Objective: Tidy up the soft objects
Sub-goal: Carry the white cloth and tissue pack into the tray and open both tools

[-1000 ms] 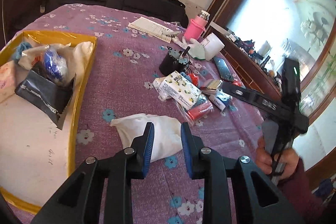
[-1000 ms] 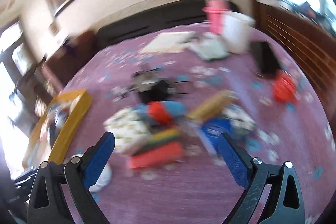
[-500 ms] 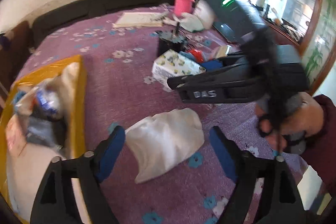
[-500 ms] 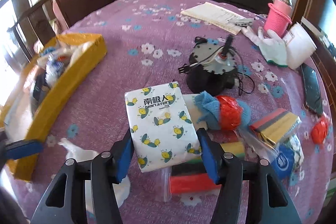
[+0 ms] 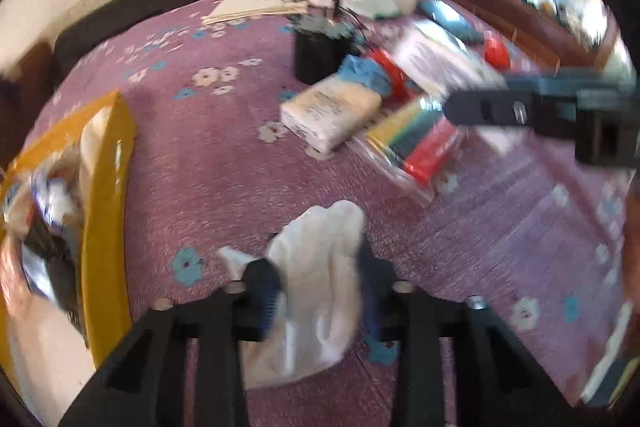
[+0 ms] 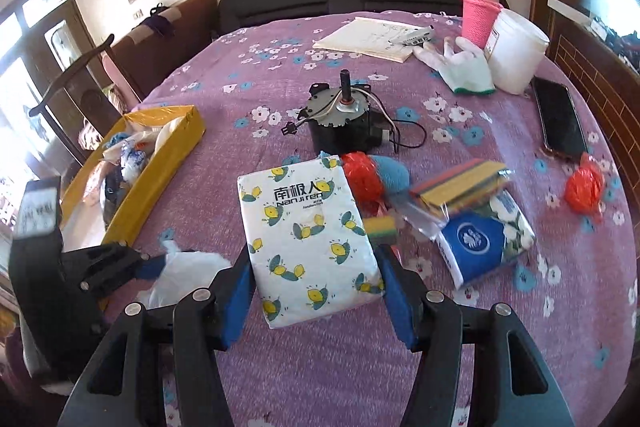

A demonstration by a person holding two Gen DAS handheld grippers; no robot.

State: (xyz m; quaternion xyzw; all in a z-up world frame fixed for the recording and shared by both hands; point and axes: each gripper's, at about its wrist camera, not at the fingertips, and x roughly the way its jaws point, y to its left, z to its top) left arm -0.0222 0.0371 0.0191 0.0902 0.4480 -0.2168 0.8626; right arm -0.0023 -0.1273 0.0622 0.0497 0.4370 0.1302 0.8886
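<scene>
Left wrist view: the left gripper [image 5: 318, 283] was closed on a white plastic bag [image 5: 320, 267] over the purple floral tablecloth [image 5: 208, 147], beside the yellow box [image 5: 106, 187].

Right wrist view: the right gripper [image 6: 316, 291] clamped a lemon-print tissue pack [image 6: 308, 239] between its blue pads [image 6: 236, 297].

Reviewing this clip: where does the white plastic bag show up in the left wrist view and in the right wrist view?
Left wrist view: the white plastic bag sits bottom centre, pinched between the left gripper fingers.
Right wrist view: the bag is at lower left, beside the right gripper, which brackets the tissue pack.
Shared landmark: the black motor.
</scene>
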